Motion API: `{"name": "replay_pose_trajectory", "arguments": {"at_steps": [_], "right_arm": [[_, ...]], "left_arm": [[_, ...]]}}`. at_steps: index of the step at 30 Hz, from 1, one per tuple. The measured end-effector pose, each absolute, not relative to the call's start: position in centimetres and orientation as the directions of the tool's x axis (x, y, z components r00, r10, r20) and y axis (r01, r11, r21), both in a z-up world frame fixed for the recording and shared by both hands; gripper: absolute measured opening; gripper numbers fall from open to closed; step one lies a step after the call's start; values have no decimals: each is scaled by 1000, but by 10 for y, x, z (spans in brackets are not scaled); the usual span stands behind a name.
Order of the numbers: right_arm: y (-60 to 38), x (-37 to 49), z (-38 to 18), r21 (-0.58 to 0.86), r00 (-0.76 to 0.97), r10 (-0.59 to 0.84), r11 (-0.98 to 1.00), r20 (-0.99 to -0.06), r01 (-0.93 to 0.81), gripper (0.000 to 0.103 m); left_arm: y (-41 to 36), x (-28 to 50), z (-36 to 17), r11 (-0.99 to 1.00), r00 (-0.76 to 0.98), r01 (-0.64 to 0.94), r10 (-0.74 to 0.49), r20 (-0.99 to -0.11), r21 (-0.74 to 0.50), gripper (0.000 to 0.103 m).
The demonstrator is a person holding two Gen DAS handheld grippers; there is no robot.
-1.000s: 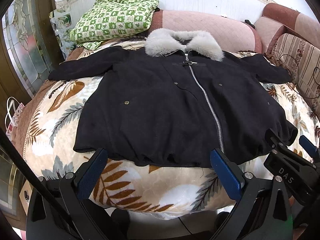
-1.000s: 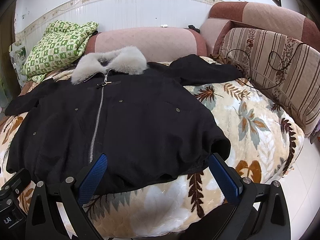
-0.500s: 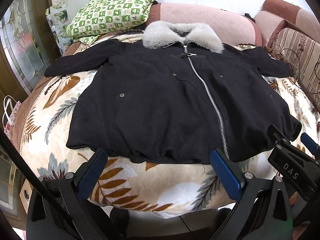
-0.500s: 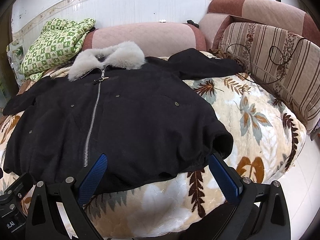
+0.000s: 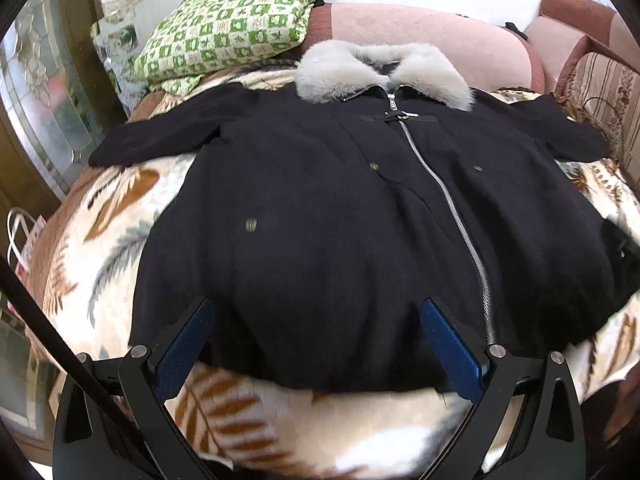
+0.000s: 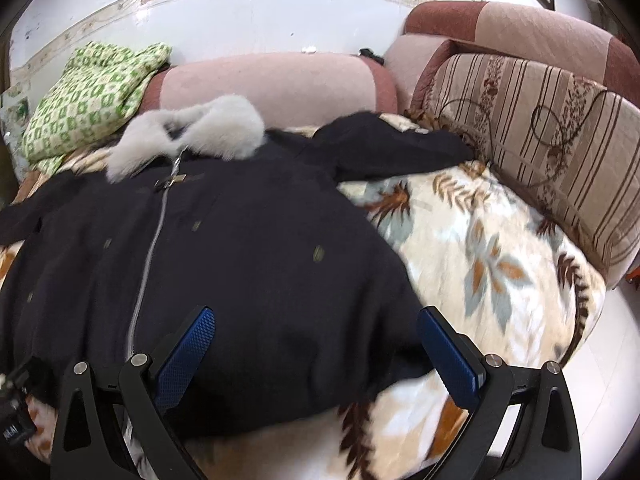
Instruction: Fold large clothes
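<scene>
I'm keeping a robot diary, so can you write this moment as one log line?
step: reach for hem | black coat: flat, zipped, on leaf blanket | left gripper: open, at hem | right gripper: open, at hem | folded: no

Black coat (image 5: 340, 216) lay flat on the leafy blanket (image 5: 120, 216), left gripper (image 5: 316, 344) wide open over its near hem.

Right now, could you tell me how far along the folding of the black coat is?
Done: the black coat lies spread face up on the leaf-print blanket, zipped, sleeves out. In hand: the left gripper and right gripper are open over the hem, holding nothing. Left: every fold; none shows yet.
</scene>
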State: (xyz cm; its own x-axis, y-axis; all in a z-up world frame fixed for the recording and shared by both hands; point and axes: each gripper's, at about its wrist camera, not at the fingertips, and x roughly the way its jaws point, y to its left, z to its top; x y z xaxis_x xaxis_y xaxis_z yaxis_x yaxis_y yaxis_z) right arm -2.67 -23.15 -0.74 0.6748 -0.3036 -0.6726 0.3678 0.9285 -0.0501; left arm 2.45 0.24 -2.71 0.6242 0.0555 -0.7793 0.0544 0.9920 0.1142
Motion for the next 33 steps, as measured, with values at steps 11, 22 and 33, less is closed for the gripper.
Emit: {"name": "replay_pose_trajectory", "arguments": {"at_steps": [11,22,33], "right_arm": [[-351,101,-19,54,644,-333,862,-689,504,102],[-522,165,-85,411,639,-199,618,-743,670,102],[-574,201,-104,569,750,-188,544,-634,617,103]], "left_arm": [[0,100,-46,993,627,72,28,-779,93,102],[-1,108,-73,990,628,96,23,-778,106,102],[-1,112,-84,982,599,137,23,-800,131,103]]}}
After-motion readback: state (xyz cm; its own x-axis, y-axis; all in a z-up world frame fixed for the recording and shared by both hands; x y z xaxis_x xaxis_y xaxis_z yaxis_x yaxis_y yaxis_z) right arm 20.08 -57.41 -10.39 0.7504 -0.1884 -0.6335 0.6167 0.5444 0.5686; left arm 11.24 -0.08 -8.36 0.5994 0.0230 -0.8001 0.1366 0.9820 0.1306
